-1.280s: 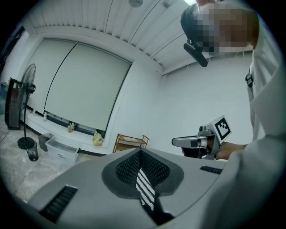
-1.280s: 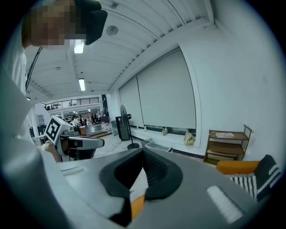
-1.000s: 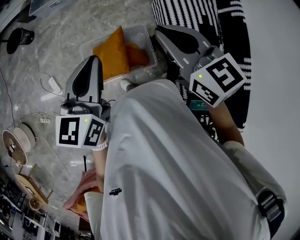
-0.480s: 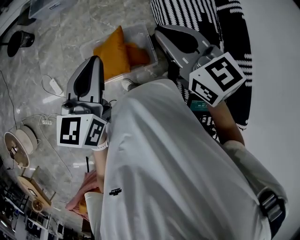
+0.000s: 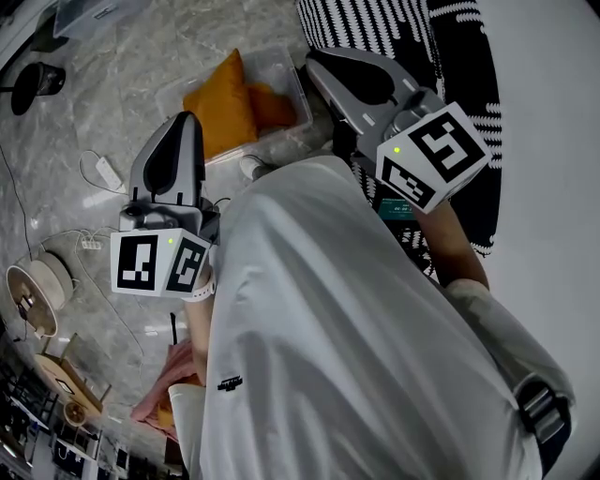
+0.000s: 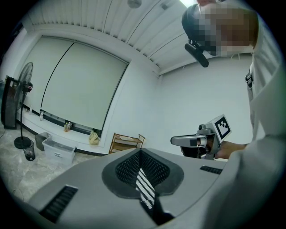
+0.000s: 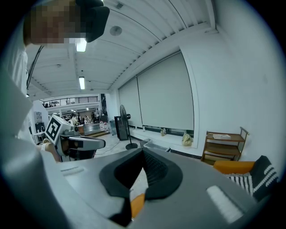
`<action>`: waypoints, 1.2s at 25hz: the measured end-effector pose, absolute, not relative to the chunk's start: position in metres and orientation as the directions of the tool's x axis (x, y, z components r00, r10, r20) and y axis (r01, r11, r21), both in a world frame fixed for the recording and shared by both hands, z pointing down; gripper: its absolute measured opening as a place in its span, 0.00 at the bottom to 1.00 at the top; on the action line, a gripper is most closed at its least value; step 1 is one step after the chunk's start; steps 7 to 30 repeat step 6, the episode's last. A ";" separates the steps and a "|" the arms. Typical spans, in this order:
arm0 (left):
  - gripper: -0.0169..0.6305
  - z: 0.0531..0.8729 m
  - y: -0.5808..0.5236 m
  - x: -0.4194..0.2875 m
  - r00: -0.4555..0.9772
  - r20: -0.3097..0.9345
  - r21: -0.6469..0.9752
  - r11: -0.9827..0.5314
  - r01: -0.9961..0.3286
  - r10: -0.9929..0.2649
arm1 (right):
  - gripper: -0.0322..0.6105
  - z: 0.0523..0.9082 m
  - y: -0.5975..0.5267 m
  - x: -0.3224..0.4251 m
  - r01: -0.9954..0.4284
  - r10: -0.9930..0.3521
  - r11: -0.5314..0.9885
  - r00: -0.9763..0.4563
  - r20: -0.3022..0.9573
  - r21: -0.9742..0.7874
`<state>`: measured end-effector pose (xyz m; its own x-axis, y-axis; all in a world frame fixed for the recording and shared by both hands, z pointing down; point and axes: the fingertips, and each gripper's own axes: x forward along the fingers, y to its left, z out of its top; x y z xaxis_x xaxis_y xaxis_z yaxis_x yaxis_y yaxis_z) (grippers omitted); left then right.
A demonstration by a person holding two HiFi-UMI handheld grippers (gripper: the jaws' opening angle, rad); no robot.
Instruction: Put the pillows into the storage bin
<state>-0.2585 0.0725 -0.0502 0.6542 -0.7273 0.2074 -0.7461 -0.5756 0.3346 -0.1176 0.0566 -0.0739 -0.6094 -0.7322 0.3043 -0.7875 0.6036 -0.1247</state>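
Observation:
A clear storage bin point(image 5: 298, 86) stands on the marble floor with orange pillows point(image 5: 225, 103) inside it. A black-and-white patterned pillow point(image 5: 403, 28) lies to its right, and shows beside an orange pillow point(image 7: 234, 166) in the right gripper view. The person in a white shirt holds both grippers up in front of the body. My left gripper point(image 5: 183, 120) point(image 6: 140, 153) is shut with nothing in it. My right gripper point(image 5: 321, 58) point(image 7: 143, 153) is also shut and empty, its tip near the bin's right side. Each gripper sees the other, right gripper point(image 6: 201, 141) and left gripper point(image 7: 76, 142).
A power strip with cable point(image 5: 108, 172), a wire spool point(image 5: 33, 291) and a fan base point(image 5: 33, 80) lie on the floor at left. A second clear bin point(image 5: 94, 14) sits at top left. A standing fan point(image 6: 18, 107) and a wooden shelf point(image 6: 125, 143) stand by the wall.
Both grippers stay nearly still, jaws unchanged. The head view has shifted very slightly.

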 end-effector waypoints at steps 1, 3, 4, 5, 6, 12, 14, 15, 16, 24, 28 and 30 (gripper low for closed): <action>0.04 -0.050 0.072 -0.258 0.654 0.207 0.335 -0.575 -0.746 -0.728 | 0.07 -0.074 0.056 -0.117 -0.787 -0.732 0.605 -0.610 0.304 -0.124; 0.04 -0.050 0.074 -0.256 0.654 0.207 0.334 -0.576 -0.746 -0.728 | 0.07 -0.075 0.058 -0.116 -0.786 -0.732 0.606 -0.611 0.301 -0.122; 0.04 -0.049 0.075 -0.256 0.655 0.208 0.334 -0.576 -0.746 -0.727 | 0.07 -0.076 0.059 -0.116 -0.786 -0.733 0.606 -0.612 0.298 -0.123; 0.04 -0.048 0.076 -0.256 0.655 0.208 0.334 -0.577 -0.746 -0.726 | 0.07 -0.076 0.060 -0.116 -0.785 -0.733 0.607 -0.612 0.296 -0.123; 0.04 -0.047 0.077 -0.256 0.655 0.209 0.334 -0.577 -0.746 -0.726 | 0.07 -0.077 0.061 -0.117 -0.785 -0.734 0.607 -0.613 0.293 -0.123; 0.04 -0.047 0.077 -0.256 0.655 0.209 0.334 -0.577 -0.746 -0.726 | 0.07 -0.077 0.061 -0.117 -0.785 -0.734 0.607 -0.613 0.293 -0.123; 0.04 -0.047 0.077 -0.256 0.655 0.209 0.334 -0.577 -0.746 -0.726 | 0.07 -0.077 0.061 -0.117 -0.785 -0.734 0.607 -0.613 0.293 -0.123; 0.04 -0.047 0.077 -0.256 0.655 0.209 0.334 -0.577 -0.746 -0.726 | 0.07 -0.077 0.061 -0.117 -0.785 -0.734 0.607 -0.613 0.293 -0.123; 0.04 -0.047 0.077 -0.256 0.655 0.209 0.334 -0.577 -0.746 -0.726 | 0.07 -0.077 0.061 -0.117 -0.785 -0.734 0.607 -0.613 0.293 -0.123; 0.04 -0.047 0.077 -0.256 0.655 0.209 0.334 -0.577 -0.746 -0.726 | 0.07 -0.077 0.061 -0.117 -0.785 -0.734 0.607 -0.613 0.293 -0.123; 0.04 -0.047 0.077 -0.256 0.655 0.209 0.334 -0.577 -0.746 -0.726 | 0.07 -0.077 0.061 -0.117 -0.785 -0.734 0.607 -0.613 0.293 -0.123; 0.04 -0.047 0.077 -0.256 0.655 0.209 0.334 -0.577 -0.746 -0.726 | 0.07 -0.077 0.061 -0.117 -0.785 -0.734 0.607 -0.613 0.293 -0.123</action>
